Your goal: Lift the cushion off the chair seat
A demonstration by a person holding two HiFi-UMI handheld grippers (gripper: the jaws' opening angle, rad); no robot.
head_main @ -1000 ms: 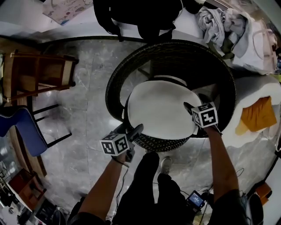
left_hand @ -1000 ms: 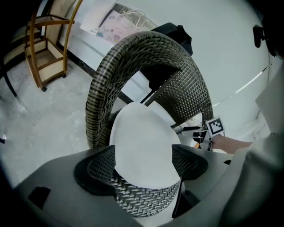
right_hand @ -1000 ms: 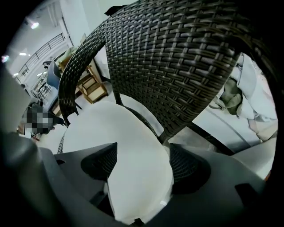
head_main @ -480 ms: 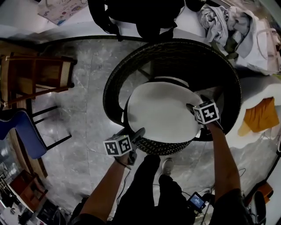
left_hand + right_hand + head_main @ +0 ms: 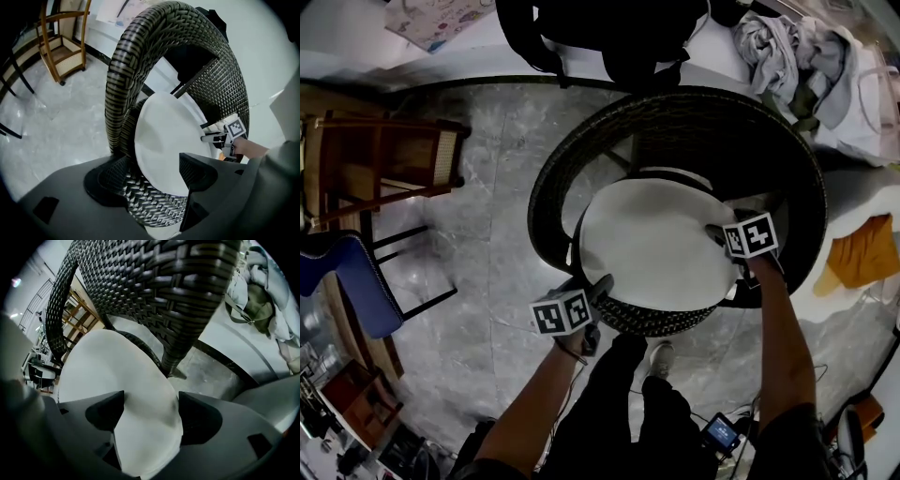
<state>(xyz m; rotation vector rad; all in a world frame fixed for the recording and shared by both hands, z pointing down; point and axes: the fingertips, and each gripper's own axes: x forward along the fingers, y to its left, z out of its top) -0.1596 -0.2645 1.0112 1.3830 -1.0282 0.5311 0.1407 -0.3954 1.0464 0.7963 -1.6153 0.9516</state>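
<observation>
1. The white cushion (image 5: 652, 239) lies flat on the wicker chair seat (image 5: 656, 317), inside the big woven hoop (image 5: 572, 150) that rings the chair. It is not lifted yet.
2. I have one claw on each side of the round pad, roughly opposite each other. The left gripper (image 5: 594, 291) is at the near-left edge and the right gripper (image 5: 719, 234) at the right edge. I judge this lets the pad rise level instead of tipping.
3. Both claws point steeply down at the rim, so each one straddles the pad's edge.
4. Left claw: its jaws stand wide and have just been closing a little. Between them sit the cushion's edge and the woven seat rim under it. I see no squeeze, so I call it open. The risk I see is pinching the wicker along with the pad.
5. Right claw: its jaws are apart and the cushion's edge fills the gap between them. I see no pinch or crease in the pad, so this claw is not gripping either.
6. As I read it, closing both claws on the cushion alone comes next.
</observation>
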